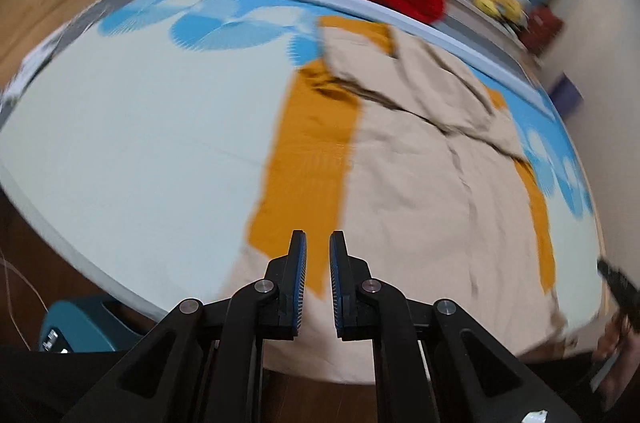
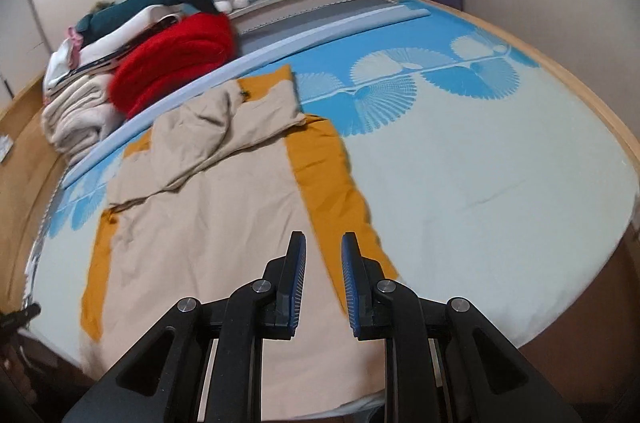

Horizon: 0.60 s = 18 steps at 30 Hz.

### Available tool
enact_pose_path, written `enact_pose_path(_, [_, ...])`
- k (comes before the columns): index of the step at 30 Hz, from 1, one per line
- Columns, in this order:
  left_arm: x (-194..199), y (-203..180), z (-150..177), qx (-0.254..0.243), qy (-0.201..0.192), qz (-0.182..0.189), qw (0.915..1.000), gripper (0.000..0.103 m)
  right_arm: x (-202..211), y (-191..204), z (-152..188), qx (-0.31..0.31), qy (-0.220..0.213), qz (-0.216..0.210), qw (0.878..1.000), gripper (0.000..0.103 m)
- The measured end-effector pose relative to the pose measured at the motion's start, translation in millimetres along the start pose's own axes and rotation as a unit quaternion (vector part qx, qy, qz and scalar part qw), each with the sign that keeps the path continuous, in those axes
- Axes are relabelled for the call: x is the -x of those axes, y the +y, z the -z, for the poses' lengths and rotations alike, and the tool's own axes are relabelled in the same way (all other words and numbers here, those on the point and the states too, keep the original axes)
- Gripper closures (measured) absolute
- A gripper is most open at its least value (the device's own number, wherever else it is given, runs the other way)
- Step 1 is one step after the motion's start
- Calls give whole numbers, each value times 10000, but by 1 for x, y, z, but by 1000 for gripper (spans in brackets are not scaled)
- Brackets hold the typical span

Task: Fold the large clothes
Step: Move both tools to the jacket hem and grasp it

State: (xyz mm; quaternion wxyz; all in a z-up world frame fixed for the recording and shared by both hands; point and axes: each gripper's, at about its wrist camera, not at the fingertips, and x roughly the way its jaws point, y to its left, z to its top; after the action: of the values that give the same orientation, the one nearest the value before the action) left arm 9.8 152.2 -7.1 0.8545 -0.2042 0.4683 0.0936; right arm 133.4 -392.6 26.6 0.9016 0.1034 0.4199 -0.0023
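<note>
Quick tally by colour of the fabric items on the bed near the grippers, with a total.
Beige and mustard garment, spread flat: 1
Red blanket, folded: 1
Cream blanket, folded: 1
Total: 3
The mixed pile behind the red one is too jumbled to count.

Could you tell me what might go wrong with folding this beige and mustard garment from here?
The beige and mustard garment has its far end bunched and creased, so a fold could trap wrinkles. Its near hem overhangs the mattress edge and might slip off. Neither the left gripper nor the right gripper holds fabric.
</note>
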Motion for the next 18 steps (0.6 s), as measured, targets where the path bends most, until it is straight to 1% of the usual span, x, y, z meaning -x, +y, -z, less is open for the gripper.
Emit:
enact_pose_path(2, [-18, 35, -2, 543, 151, -17, 9984, 95, -11, -6, 0, -134, 126, -27, 9998, 81])
enact_pose_path(3, [-26, 52, -2, 931, 311, 13, 9952, 97, -18, -8, 2, -135, 223, 41, 9997, 80])
enact_pose_path(5, [-40, 81, -2, 1849, 599, 428, 9800, 97, -34, -11, 4, -154, 422, 180, 9988, 76])
enact_pose_path(6, [-44, 86, -3, 2003, 640, 499, 9764, 97, -40, -11, 3, -168, 511, 204, 9983, 75])
enact_pose_path(7, [-48, 87, -3, 2029, 666, 450, 9759, 97, -49, -13, 5, -176, 677, 263, 9972, 72])
enact_pose_path(8, [-53, 85, -4, 1921, 725, 315, 9782, 97, -59, -15, 8, -170, 848, 365, 9956, 71])
enact_pose_path(9, [-57, 82, -4, 1852, 789, 266, 9792, 96, -67, -18, 11, -189, 1001, 462, 9937, 70])
enact_pose_path(11, [-69, 76, -2, 1729, 1041, 243, 9791, 92, -79, -25, 17, -292, 1288, 570, 9896, 70])
enact_pose_path(13, [-76, 76, 3, 1692, 1208, 153, 9780, 86, -90, -35, 23, -509, 1591, 627, 9840, 69])
enact_pose_path(15, [-83, 79, 8, 1623, 1395, -107, 9768, 74, -99, -44, 29, -679, 1833, 665, 9784, 68])
enact_pose_path(17, [-91, 81, 16, 1588, 1650, -319, 9729, 73, -106, -51, 38, -773, 2095, 725, 9720, 67])
enact_pose_path(18, [-94, 83, 20, 1601, 1764, -391, 9704, 73, -109, -53, 40, -784, 2161, 731, 9705, 67])
